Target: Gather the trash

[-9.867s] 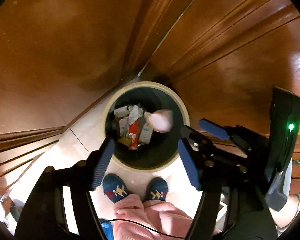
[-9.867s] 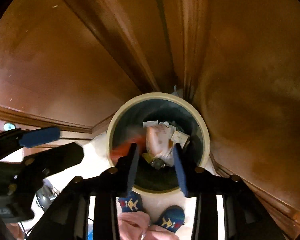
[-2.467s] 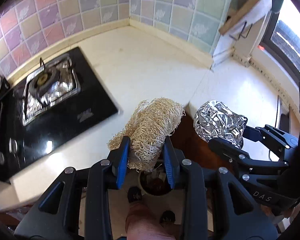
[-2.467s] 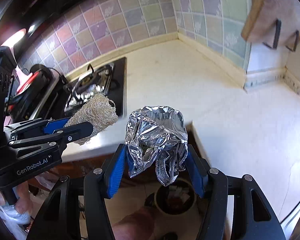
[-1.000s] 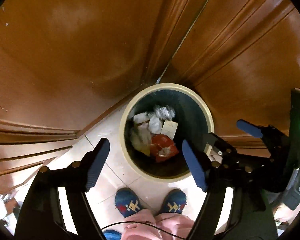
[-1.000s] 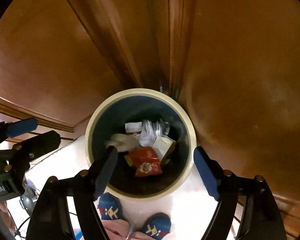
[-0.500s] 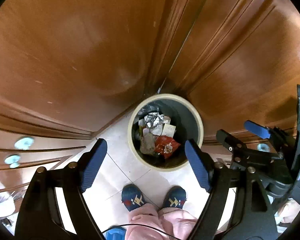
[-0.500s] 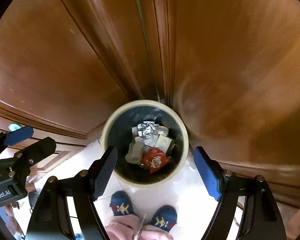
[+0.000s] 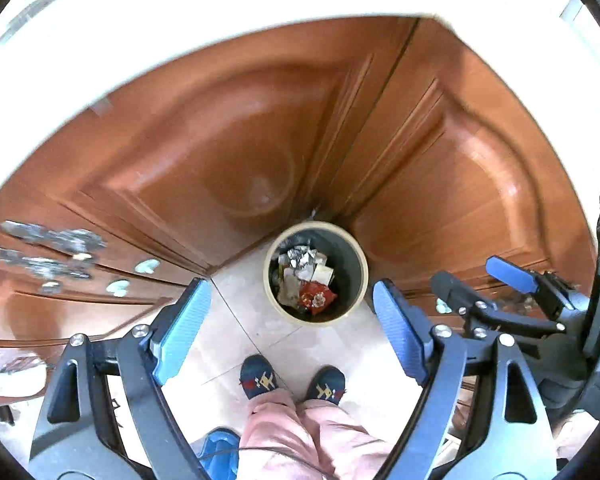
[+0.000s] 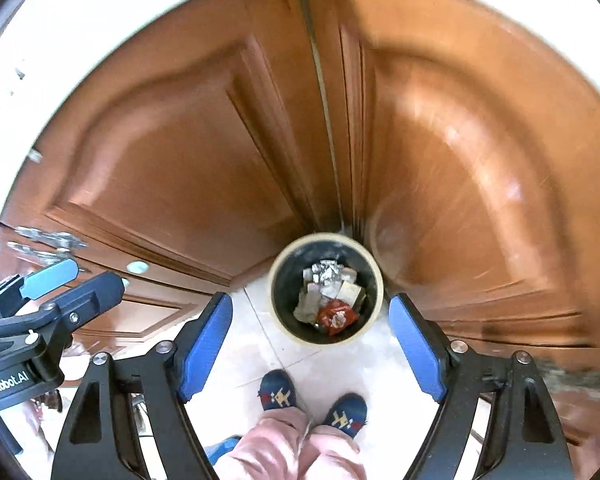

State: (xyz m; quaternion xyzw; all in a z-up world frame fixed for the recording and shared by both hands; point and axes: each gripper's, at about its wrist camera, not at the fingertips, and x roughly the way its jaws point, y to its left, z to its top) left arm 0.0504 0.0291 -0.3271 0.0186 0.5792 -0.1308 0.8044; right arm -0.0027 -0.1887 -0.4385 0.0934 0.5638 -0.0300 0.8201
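A round trash bin (image 9: 355, 258) with a cream rim stands on the floor in the corner of the wooden cabinets; it also shows in the right wrist view (image 10: 283, 280). Inside lie crumpled foil (image 9: 300, 258) (image 10: 326, 272), a red wrapper (image 9: 315, 295) (image 10: 334, 316), paper scraps and a beige fibrous piece. My left gripper (image 9: 288, 326) is open and empty, high above the bin. My right gripper (image 10: 310, 340) is open and empty, also high above the bin. The right gripper shows at the right of the left wrist view (image 9: 480, 284), the left gripper at the left of the right wrist view (image 10: 72, 280).
Brown wooden cabinet doors (image 9: 228, 152) (image 10: 460, 184) meet in a corner behind the bin. The white countertop edge (image 9: 140, 40) curves above them. The person's feet in blue slippers (image 9: 292, 380) (image 10: 312, 400) stand on pale floor tiles just before the bin. Drawers with handles (image 9: 52, 256) are at left.
Both grippers have risen well above the bin, which looks smaller now; the countertop edge has come into view. The foil and fibrous piece held 2.5 s ago lie in the bin.
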